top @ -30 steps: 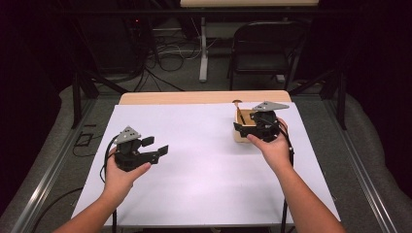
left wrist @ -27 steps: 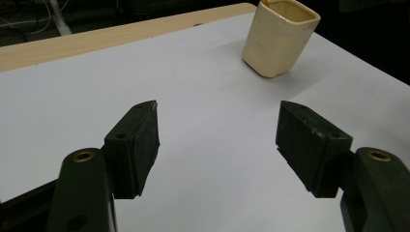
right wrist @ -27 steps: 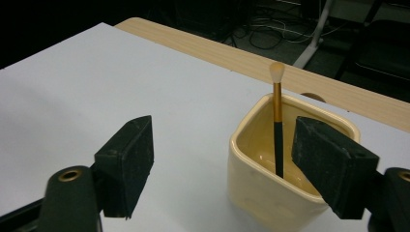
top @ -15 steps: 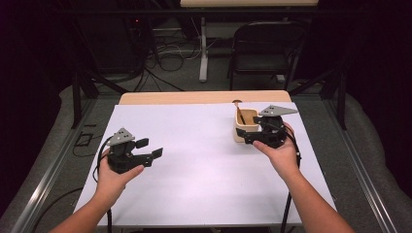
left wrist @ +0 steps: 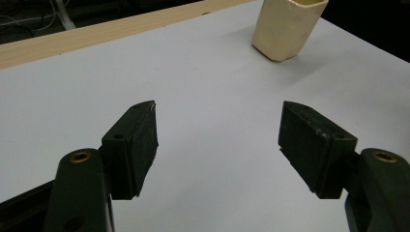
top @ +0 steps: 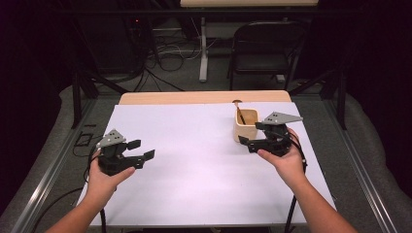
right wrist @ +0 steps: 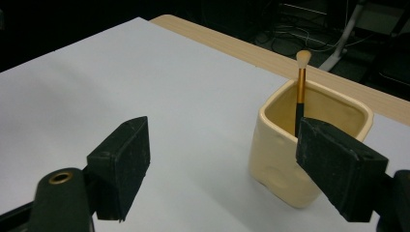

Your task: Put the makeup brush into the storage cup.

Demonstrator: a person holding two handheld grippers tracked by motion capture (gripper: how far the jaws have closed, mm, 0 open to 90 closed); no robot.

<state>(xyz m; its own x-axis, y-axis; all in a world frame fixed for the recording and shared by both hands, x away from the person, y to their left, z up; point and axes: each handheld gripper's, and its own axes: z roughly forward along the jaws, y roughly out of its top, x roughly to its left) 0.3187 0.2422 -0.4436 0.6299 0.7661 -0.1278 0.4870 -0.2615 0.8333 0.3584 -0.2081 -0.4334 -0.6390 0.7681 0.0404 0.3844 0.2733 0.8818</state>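
Cream cup (top: 246,125) stands upright on the white table (top: 194,160), right of centre and toward the far edge. Squarish mouth, rounded corners, glossy walls. One thing inside: a thin brush (top: 239,112) with a dark lower handle, a gold band above it and a pale tuft on top. It leans against the cup's far-left inner wall, the tuft rising clear above the rim. In the right gripper view the brush (right wrist: 300,92) stands nearly upright in the cup (right wrist: 304,150), tuft up, against the far wall. Cup bottom hidden; cannot tell whether anything else lies in it.

Left side, near: left gripper (top: 142,149) held just above the table in the person's left hand (top: 104,177), forearm coming in from the near edge. Jaws point right and a little far, spread wide, nothing between them. The left gripper view shows bare white table between the pads, with the cup (left wrist: 286,26) well off at the far right.

Right side: right gripper (top: 248,137) in the right hand (top: 286,162), forearm angling in from the near right. Jaws point left, released, gripping nothing. It sits just right of the cup, its jaw tips right beside the cup's near-right wall; contact cannot be told. In the right gripper view the right jaw overlaps the cup's near side, the left jaw over bare table.
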